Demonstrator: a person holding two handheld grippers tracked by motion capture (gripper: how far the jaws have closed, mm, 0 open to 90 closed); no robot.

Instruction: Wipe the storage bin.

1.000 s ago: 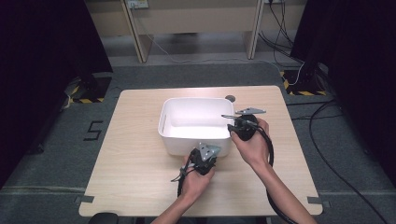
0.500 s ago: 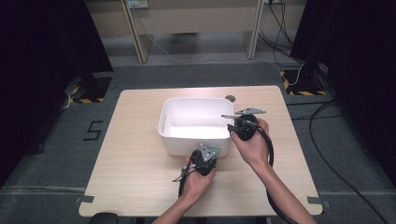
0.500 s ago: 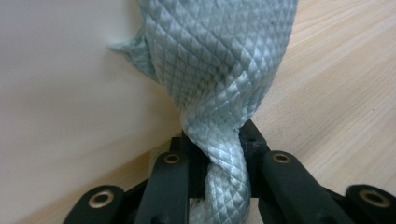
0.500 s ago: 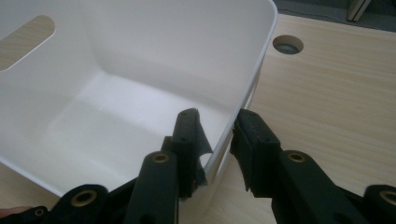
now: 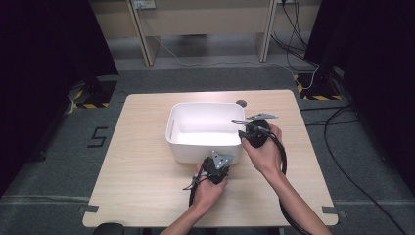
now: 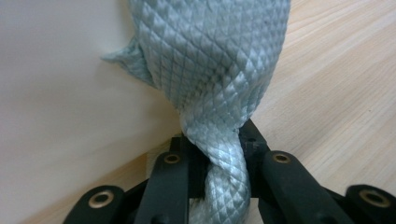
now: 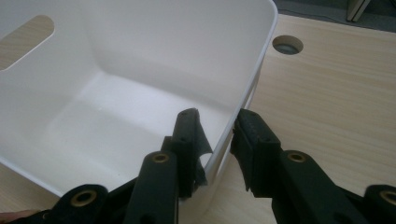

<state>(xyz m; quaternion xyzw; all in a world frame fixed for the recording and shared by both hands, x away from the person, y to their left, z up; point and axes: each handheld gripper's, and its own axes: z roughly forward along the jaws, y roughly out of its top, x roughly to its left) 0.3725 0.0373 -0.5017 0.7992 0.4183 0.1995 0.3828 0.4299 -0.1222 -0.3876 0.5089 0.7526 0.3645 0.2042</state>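
A white plastic tub (image 5: pixel 203 105) stands in the middle of the wooden table (image 5: pixel 142 171). A pale grey-green quilted cloth (image 6: pixel 215 60) is bunched and twisted between the jaws of my left gripper (image 6: pixel 212 144), which is shut on it. The cloth rests against the tub's outer front wall (image 6: pixel 60 93). From above, the left gripper (image 5: pixel 215 164) sits at the tub's front right corner. My right gripper (image 7: pixel 215 126) straddles the tub's right wall (image 7: pixel 140 51), one jaw inside and one outside, shut on it. Seen from above, the right gripper (image 5: pixel 243 133) is at the tub's right rim.
A round cable hole (image 5: pixel 241 103) lies in the tabletop just behind the tub and is also in the right gripper view (image 7: pixel 287 44). The tub has a handle slot (image 7: pixel 25 42) in its far wall. Black cables trail from both grippers toward the table's near edge.
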